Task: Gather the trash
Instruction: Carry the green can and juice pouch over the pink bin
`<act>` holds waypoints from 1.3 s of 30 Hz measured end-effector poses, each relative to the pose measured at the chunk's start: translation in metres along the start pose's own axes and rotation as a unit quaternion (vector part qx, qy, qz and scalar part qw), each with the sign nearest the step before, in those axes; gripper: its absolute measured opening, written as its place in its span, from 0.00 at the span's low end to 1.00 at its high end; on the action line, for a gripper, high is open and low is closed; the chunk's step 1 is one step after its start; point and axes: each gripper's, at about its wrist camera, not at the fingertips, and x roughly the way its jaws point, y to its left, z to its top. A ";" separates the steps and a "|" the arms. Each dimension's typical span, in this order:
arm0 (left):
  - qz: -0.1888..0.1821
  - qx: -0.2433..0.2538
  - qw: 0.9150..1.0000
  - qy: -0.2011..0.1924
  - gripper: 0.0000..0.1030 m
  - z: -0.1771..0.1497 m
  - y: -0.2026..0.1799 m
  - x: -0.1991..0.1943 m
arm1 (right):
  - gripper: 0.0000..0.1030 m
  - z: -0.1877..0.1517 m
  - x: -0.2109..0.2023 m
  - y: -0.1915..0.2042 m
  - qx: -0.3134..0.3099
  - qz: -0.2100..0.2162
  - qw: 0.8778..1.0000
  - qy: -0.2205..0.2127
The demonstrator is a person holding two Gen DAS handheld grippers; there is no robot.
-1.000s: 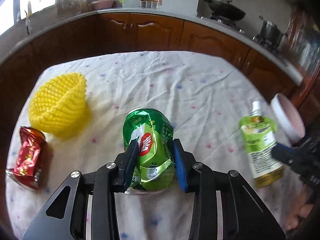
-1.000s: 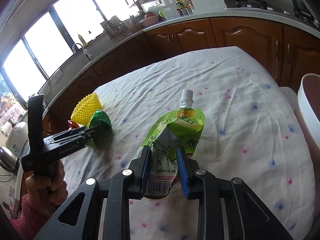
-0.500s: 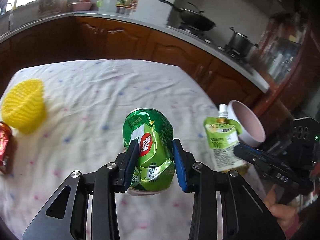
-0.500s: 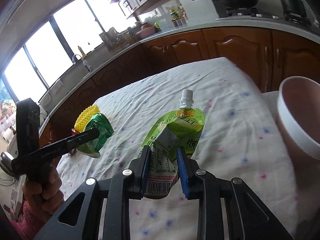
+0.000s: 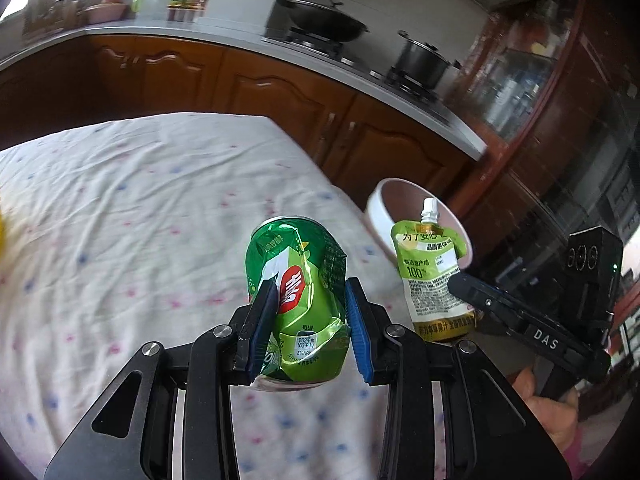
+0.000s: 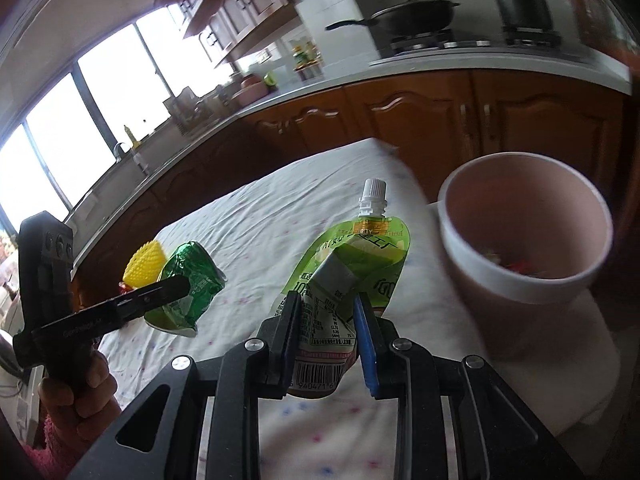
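- Carrying two pieces of trash at once: the left tool (image 5: 308, 322) pinches a crushed green aluminium drink can (image 5: 298, 280) between its blue pads, lifted clear of the cloth-covered counter (image 5: 140, 208).
- The right tool (image 6: 326, 334) is clamped on the base of a green spouted juice pouch (image 6: 352, 268), white cap pointing forward.
- A round pink plastic bin with a white rim (image 6: 524, 240) sits just ahead and right of the right tool; scraps already lie in its bottom.
- Judged unfinished: neither item is dropped yet, and a yellow foam fruit net (image 6: 144, 266) beyond the left tool remains to collect.
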 end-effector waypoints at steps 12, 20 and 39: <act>-0.026 0.038 0.999 0.010 0.32 0.016 -0.056 0.027 | 0.26 0.008 -0.033 -0.051 0.040 -0.030 0.998 -0.031; -0.037 0.058 0.998 0.014 0.32 0.027 -0.081 0.040 | 0.26 0.015 -0.044 -0.073 0.057 -0.041 0.996 -0.046; -0.061 0.100 0.991 0.068 0.32 0.081 -0.143 0.133 | 0.26 0.051 -0.032 -0.136 0.082 -0.070 0.993 -0.040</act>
